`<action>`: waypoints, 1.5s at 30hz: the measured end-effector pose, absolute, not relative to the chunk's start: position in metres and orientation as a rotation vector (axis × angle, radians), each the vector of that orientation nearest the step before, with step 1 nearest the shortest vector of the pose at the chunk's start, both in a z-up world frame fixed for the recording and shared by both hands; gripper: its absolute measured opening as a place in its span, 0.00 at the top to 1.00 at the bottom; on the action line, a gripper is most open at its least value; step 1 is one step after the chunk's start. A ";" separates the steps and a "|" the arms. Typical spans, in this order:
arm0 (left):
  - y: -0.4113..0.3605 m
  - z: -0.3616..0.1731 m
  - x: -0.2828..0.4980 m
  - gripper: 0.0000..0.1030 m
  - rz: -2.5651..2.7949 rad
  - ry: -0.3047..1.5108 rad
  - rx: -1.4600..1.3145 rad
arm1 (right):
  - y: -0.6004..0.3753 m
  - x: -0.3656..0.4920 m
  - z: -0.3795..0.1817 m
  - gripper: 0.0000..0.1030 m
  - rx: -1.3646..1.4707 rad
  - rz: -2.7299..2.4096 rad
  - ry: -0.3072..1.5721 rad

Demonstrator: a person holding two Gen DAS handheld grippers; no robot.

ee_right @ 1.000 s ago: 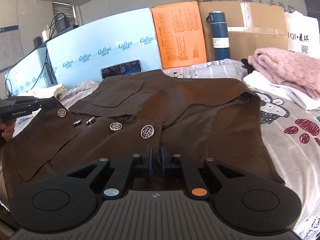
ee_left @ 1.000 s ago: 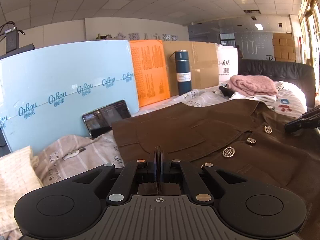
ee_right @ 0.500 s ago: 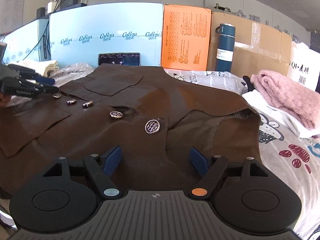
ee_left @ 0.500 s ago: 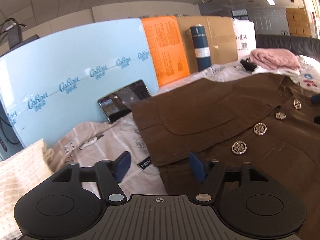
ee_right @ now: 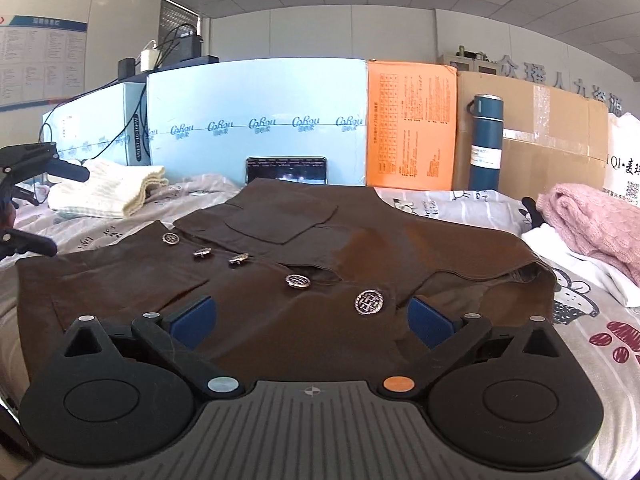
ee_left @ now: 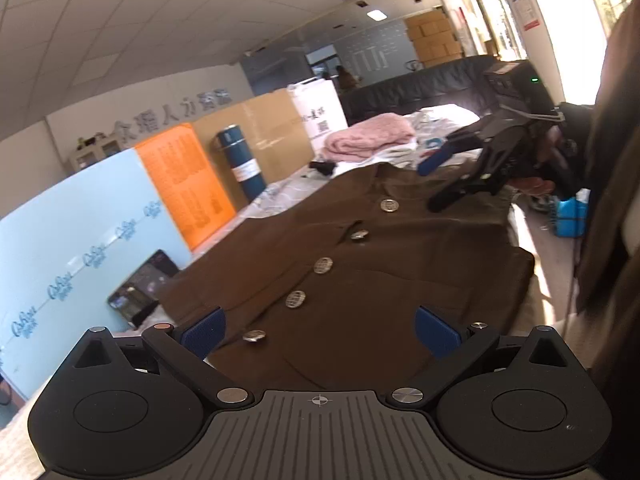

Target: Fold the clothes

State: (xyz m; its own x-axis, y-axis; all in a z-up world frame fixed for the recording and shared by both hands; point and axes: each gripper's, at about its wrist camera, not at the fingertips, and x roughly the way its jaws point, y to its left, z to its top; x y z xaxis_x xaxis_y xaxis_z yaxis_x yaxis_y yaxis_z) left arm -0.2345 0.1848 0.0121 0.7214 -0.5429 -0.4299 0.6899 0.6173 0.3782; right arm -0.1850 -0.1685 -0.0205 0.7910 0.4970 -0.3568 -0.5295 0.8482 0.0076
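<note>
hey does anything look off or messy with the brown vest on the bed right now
Mostly tidy. The brown vest lies flat and buttoned, but its right-hand edge is rucked up, gaping so the lining shows. Both the left gripper and right gripper are open, holding nothing.

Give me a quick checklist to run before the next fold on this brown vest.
1. Left gripper open and empty: ok, jaws wide apart, nothing between them.
2. Right gripper open and empty: ok, jaws wide apart over the vest.
3. Vest lying flat on the bed: mostly ok; the armhole edge on the right gapes upward.
4. Buttons face up: ok, a row of five shows.
5. Pink sweater clear of the vest: ok, apart from it.
6. Vest's near hem: cannot tell, hidden behind the gripper bodies.
</note>
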 end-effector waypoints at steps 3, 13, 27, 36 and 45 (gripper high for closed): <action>0.187 0.009 -0.247 0.01 -0.794 0.299 0.557 | -0.163 -0.190 -0.019 0.00 -0.106 0.575 0.345; 0.160 -0.022 -0.237 0.01 -0.787 0.412 0.694 | -0.168 -0.197 -0.021 0.00 -0.066 0.595 0.353; 0.146 -0.023 -0.222 0.01 -0.645 0.287 0.679 | -0.197 -0.225 -0.022 0.00 -0.117 0.578 0.420; 0.133 -0.031 -0.226 0.01 -0.734 0.340 0.720 | -0.201 -0.257 -0.036 0.00 -0.359 0.553 0.506; 0.152 -0.017 -0.203 0.01 -0.740 0.358 0.472 | -0.207 -0.256 -0.061 0.00 -0.660 0.337 0.547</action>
